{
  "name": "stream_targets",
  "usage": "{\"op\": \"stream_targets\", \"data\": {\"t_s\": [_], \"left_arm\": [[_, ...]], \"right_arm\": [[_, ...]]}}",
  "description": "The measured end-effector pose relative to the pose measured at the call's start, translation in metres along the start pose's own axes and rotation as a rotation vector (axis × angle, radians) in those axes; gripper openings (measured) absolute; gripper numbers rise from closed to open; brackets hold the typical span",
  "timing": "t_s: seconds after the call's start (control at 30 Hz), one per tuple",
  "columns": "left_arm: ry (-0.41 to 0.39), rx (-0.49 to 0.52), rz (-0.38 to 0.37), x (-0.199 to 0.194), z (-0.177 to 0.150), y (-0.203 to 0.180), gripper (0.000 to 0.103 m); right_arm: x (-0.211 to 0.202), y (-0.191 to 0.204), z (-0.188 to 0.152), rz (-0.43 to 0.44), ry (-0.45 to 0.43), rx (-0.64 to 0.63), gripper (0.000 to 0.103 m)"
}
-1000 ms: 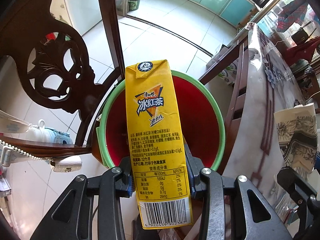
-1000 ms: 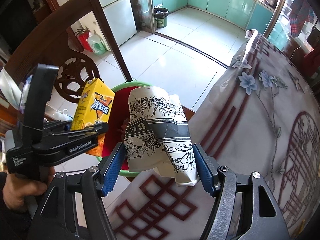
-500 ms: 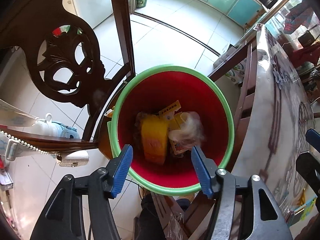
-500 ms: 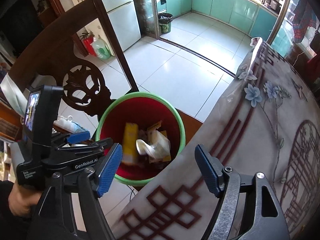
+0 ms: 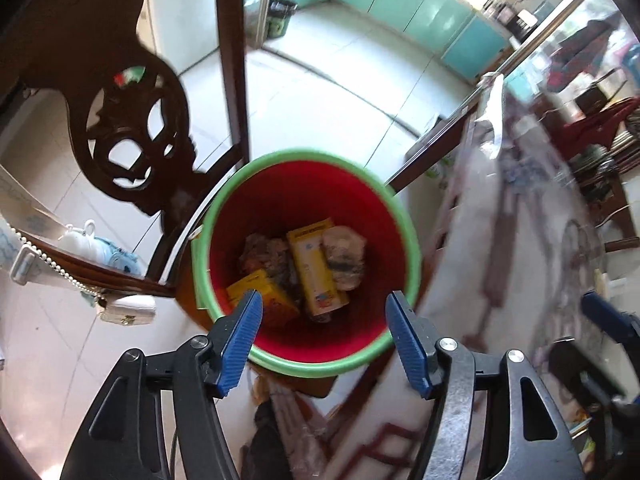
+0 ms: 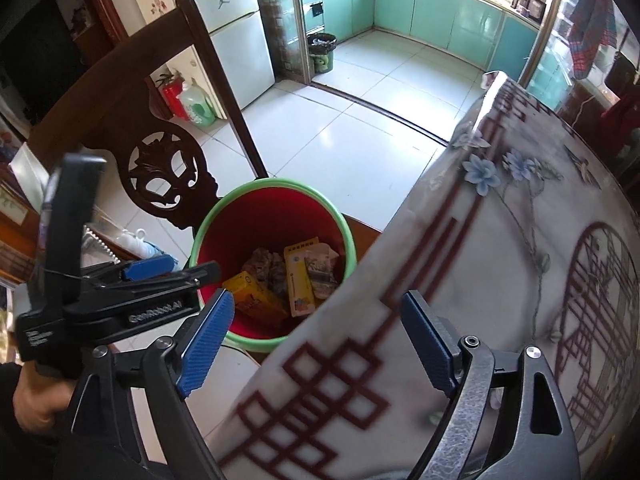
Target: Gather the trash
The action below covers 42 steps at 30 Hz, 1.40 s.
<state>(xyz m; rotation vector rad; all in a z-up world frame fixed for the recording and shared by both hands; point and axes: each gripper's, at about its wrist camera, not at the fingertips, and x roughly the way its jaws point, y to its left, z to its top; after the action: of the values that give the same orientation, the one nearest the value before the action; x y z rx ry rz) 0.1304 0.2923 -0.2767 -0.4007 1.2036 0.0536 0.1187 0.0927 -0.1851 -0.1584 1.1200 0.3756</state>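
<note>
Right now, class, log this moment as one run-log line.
left hand-held gripper: empty, opening | right hand-held gripper: empty, opening | bin: holds yellow cartons, crumpled paper | phase: trash dropped

The bin (image 5: pixel 412 256) is sitting on the floor between the chair (image 5: pixel 132 136) at nine o'clock and the table (image 6: pixel 500 280) at three; two cartons (image 5: pixel 316 268) and a crumpled cup (image 5: pixel 344 256) are lying inside.

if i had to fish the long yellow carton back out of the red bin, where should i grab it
Probably from straight above, since the red bin walls block any sideways approach. The long yellow carton lies on its broad face, so close the fingers across its narrow width near the middle. Crumpled paper crowds one long edge, so that finger needs to wedge in.
</note>
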Motion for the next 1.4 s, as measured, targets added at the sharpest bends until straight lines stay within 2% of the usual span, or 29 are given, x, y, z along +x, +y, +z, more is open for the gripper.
{"op": "stream_targets", "data": {"t_s": [0.1,0.2,0.27,0.3,0.33,0.37,0.4,0.47,0.57,0.67,0.77,0.83,0.9,0.93,1.07,1.23,1.3,1.4], "left_arm": [[-0.084,-0.005,-0.028,-0.027,-0.008,-0.017,0.063],[-0.213,0.003,-0.05,-0.065,-0.022,-0.041,0.063],[-0.346,0.023,-0.038,-0.097,-0.037,-0.064,0.063],[-0.406,0.036,-0.036,-0.111,-0.045,-0.073,0.064],[-0.484,0.059,-0.035,-0.128,-0.055,-0.087,0.064],[-0.548,0.081,-0.035,-0.144,-0.064,-0.098,0.065],[-0.605,0.101,-0.035,-0.158,-0.072,-0.11,0.073],[-0.689,0.123,-0.03,-0.179,-0.086,-0.128,0.081],[-0.796,0.144,-0.012,-0.211,-0.106,-0.161,0.081],[-0.824,0.178,-0.019,-0.229,-0.119,-0.185,0.083],[-0.848,0.201,-0.029,-0.243,-0.134,-0.207,0.083],[-0.885,0.208,-0.012,-0.251,-0.146,-0.22,0.083],[-0.919,0.217,0.036,-0.26,-0.156,-0.233,0.084],[-0.924,0.219,0.048,-0.264,-0.159,-0.238,0.085],[-0.913,0.214,0.013,-0.272,-0.165,-0.249,0.086],[-1.052,0.233,0.026,-0.287,-0.192,-0.26,0.087],[-1.109,0.241,0.016,-0.292,-0.205,-0.263,0.099],[-1.119,0.252,0.003,-0.297,-0.213,-0.266,0.101]], "right_arm": [[-0.018,-0.01,-0.01,0.016,-0.046,0.013,0.092],[-0.046,-0.025,-0.024,0.034,-0.124,0.024,0.092],[-0.076,-0.036,-0.038,0.022,-0.227,0.037,0.092],[-0.096,-0.043,-0.048,0.011,-0.296,0.042,0.095],[-0.111,-0.048,-0.055,-0.001,-0.347,0.046,0.102],[-0.13,-0.055,-0.064,-0.022,-0.415,0.053,0.103],[-0.147,-0.063,-0.073,-0.039,-0.469,0.062,0.103],[-0.173,-0.074,-0.083,-0.059,-0.529,0.074,0.103],[-0.199,-0.093,-0.091,-0.104,-0.55,0.094,0.103],[-0.219,-0.107,-0.102,-0.149,-0.581,0.104,0.103],[-0.243,-0.117,-0.116,-0.202,-0.665,0.108,0.103],[-0.257,-0.121,-0.125,-0.224,-0.723,0.106,0.103],[-0.268,-0.123,-0.13,-0.228,-0.767,0.099,0.103],[-0.272,-0.125,-0.132,-0.223,-0.774,0.095,0.103],[-0.278,-0.129,-0.14,-0.222,-0.787,0.082,0.103],[-0.285,-0.132,-0.152,-0.226,-0.813,0.055,0.103],[-0.286,-0.134,-0.154,-0.199,-0.806,0.047,0.103],[-0.285,-0.138,-0.155,-0.173,-0.794,0.056,0.103]]}}
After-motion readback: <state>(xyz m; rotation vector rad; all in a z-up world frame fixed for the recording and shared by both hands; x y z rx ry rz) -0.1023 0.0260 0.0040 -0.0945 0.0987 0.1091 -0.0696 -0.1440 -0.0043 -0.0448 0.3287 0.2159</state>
